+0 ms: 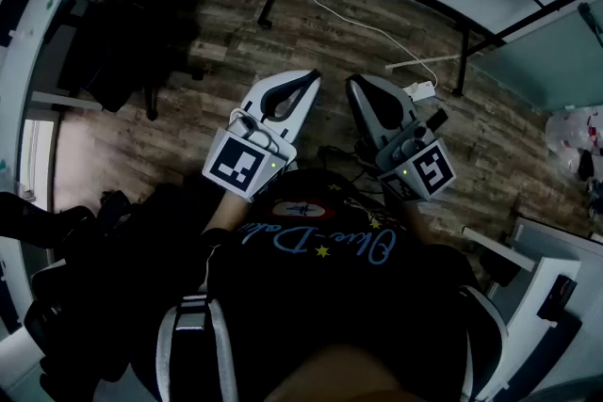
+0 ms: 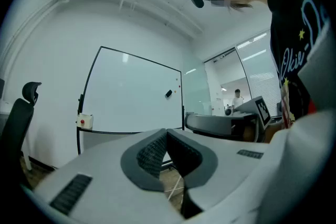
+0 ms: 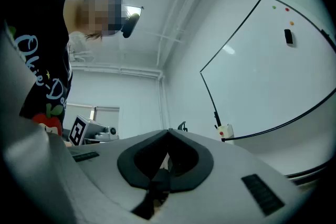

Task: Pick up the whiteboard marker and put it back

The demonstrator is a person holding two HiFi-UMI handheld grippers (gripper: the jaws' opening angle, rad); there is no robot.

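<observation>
An office: large whiteboard (image 2: 131, 94), black swivel chair (image 1: 122, 24), glass partitions (image 2: 195, 89), wood-look floor (image 1: 330, 42).

Two grippers (image 1: 309, 78) (image 1: 354, 82), one whiteboard (image 2: 131, 97), one black chair (image 1: 122, 9)

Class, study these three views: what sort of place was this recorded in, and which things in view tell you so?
Most likely an office or meeting room: a large whiteboard on a stand, a black office chair beside it, and glass partitions further back.
</observation>
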